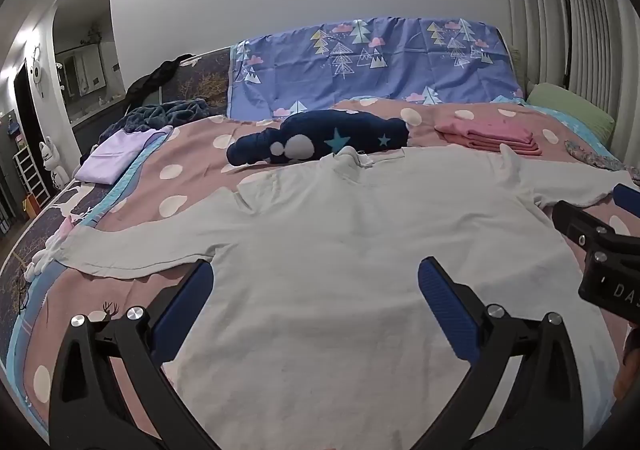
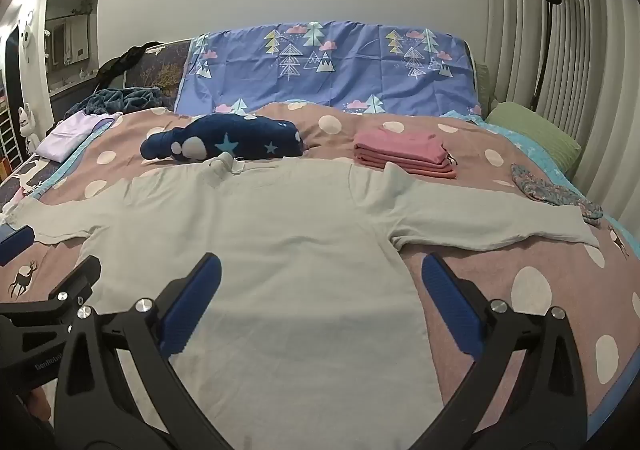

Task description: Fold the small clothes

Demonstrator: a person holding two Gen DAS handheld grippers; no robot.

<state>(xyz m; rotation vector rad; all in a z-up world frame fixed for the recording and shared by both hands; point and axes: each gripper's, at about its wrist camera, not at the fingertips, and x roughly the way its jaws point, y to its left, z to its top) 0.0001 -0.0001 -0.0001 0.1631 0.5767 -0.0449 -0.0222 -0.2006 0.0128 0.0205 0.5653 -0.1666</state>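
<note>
From the left wrist camera, a white long-sleeved shirt [image 1: 340, 234] lies spread flat on a pink polka-dot bedspread [image 1: 192, 170], collar toward the far end of the bed and both sleeves stretched out to the sides. The left gripper [image 1: 316, 286] hovers over the shirt's lower body with its blue-padded jaws spread wide and nothing between them but the cloth lying below; whether the pads touch the fabric cannot be told. The right gripper [image 1: 600, 218] enters at the right edge, near the shirt's sleeve on that side. Beyond the collar rests a rolled navy garment with stars [image 1: 320, 138], and to its right a stack of folded pink clothes [image 1: 492, 136]. A lilac folded item [image 1: 112, 158] sits at the bed's left edge, and a blue sheet printed with trees [image 1: 368, 62] hangs behind. From the right wrist camera, the same white long-sleeved shirt [image 2: 280, 234] fills the middle of the bedspread [image 2: 520, 270], its right sleeve reaching toward a small floral cloth [image 2: 556, 194]. The right gripper [image 2: 322, 282] is poised over the shirt's right side, jaws wide apart and holding nothing, one pad above the body and the other over bare bedspread. The left gripper [image 2: 48, 254] shows at the left edge, beside the other sleeve. The navy garment [image 2: 224, 142] and pink stack [image 2: 404, 154] lie beyond the shirt, a green pillow [image 2: 536, 138] at far right.
</note>
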